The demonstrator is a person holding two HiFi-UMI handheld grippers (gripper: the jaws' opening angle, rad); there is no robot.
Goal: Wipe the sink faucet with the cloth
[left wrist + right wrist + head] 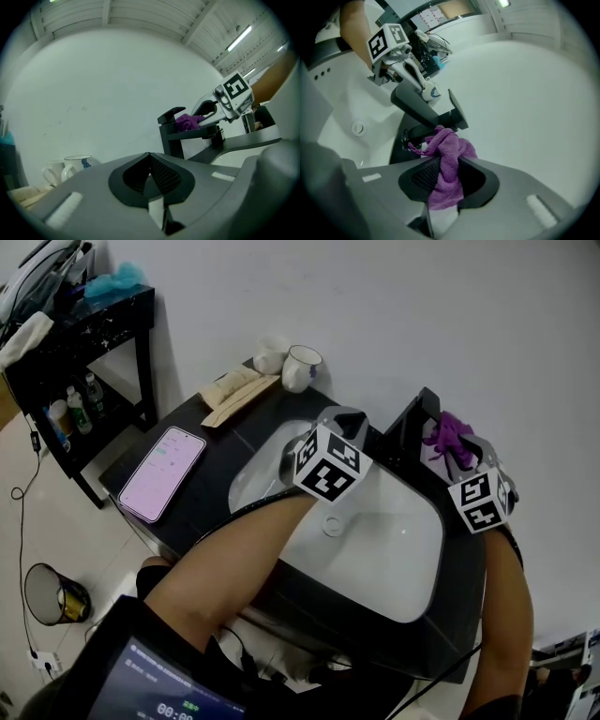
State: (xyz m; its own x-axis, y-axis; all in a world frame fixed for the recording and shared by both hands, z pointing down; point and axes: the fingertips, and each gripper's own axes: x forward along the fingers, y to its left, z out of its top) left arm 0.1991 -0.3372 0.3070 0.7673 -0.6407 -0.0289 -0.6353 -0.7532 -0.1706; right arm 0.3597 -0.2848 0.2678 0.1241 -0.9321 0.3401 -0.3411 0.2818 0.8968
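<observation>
Dark stone worktop (230,432) carries a white rectangular sink basin (394,563). At the basin's back edge stands the black angular faucet (412,420). We note the left claw (150,165) above the basin, just beside the faucet, its jaws brought together with nothing between them. The right claw (443,180) sits at the faucet's far side, its jaws clamped on a purple terry cloth (449,149). The free bunch of the cloth lies against the top of the faucet spout; in the left gripper view it sits on the spout under the lever. A pink-screened phone (162,472) lies flat on the worktop, well apart from the basin. A white mug (301,367) stands by the wall.
</observation>
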